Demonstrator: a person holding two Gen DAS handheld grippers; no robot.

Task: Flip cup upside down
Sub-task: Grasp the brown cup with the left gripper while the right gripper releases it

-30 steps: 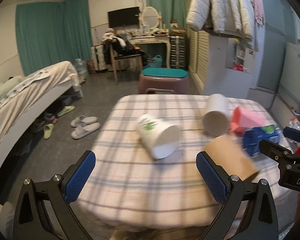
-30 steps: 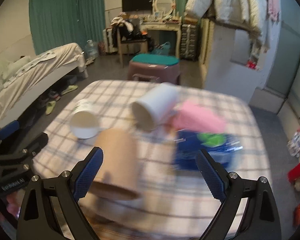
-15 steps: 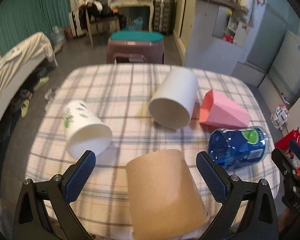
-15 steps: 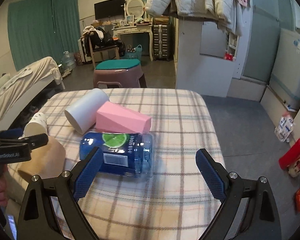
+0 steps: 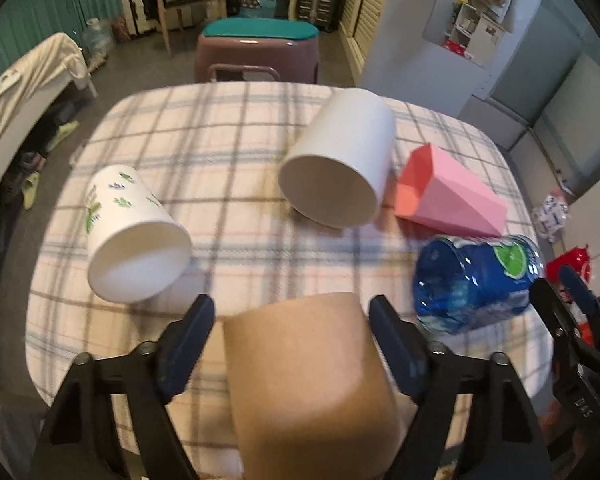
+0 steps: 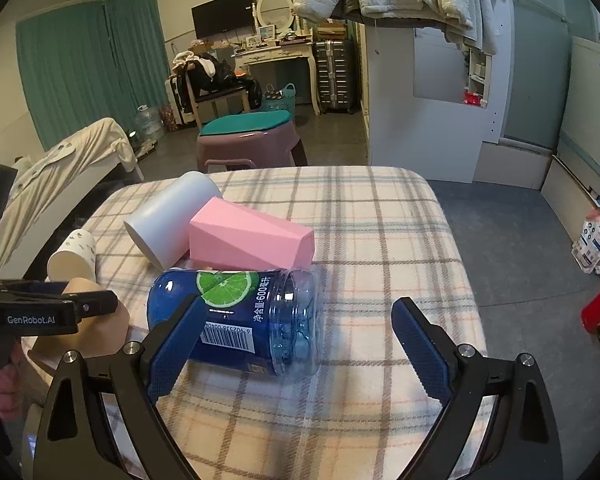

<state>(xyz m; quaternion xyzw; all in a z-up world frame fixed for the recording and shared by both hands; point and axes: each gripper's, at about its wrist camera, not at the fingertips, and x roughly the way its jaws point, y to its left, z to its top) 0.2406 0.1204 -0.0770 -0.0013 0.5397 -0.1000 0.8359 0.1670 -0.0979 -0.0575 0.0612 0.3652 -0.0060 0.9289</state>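
A brown paper cup (image 5: 308, 376) lies on its side at the near edge of the checked table (image 5: 220, 136), between the blue pads of my left gripper (image 5: 290, 328). The jaws have narrowed around it, with a small gap showing on each side. The cup also shows in the right wrist view (image 6: 88, 336), behind the left gripper's arm. My right gripper (image 6: 296, 348) is open and empty, just in front of a blue clear plastic jar (image 6: 240, 320) that lies on its side.
Lying on their sides on the table are a white cup with leaf print (image 5: 132, 236), a plain white cup (image 5: 340, 164), a pink faceted cup (image 5: 448, 196) and the blue jar (image 5: 472, 284). A purple stool (image 6: 248, 140) stands beyond the table's far edge.
My left gripper has moved in over the brown cup and its jaws have closed in from wide open. My right gripper has drawn nearer the blue jar.
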